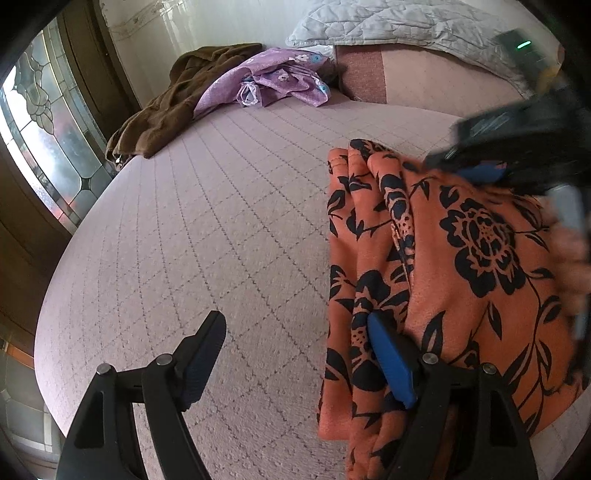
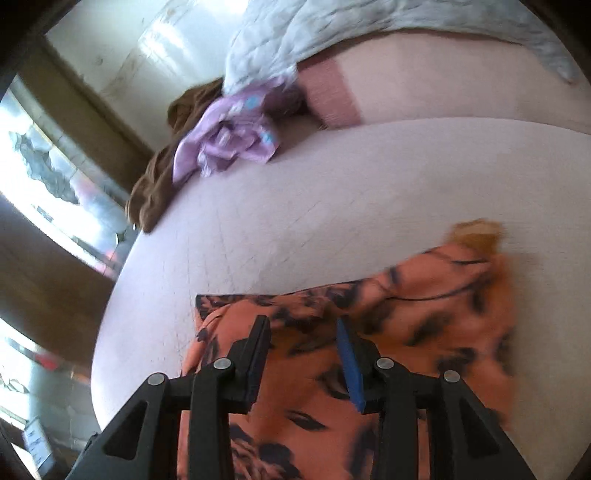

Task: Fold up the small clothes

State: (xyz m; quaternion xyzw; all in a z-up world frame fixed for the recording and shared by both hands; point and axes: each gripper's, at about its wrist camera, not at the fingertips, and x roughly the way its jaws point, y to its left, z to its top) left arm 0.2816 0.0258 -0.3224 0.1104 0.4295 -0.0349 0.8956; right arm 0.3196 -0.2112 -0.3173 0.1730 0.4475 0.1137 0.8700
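The left gripper (image 1: 295, 354) has its jaws spread wide, one finger on the orange floral garment (image 1: 461, 266). The right gripper (image 2: 304, 350), jaws parted, hovers over it. Beyond lie one purple garment (image 1: 273, 77) and one brown garment (image 1: 166, 107) on the bed (image 1: 207, 206).

left gripper (image 1: 295, 354): jaws wide apart | right gripper (image 2: 304, 350): jaws parted

grey quilt (image 1: 399, 22) at bed's (image 1: 207, 206) head, stained-glass window (image 1: 44, 122) at left
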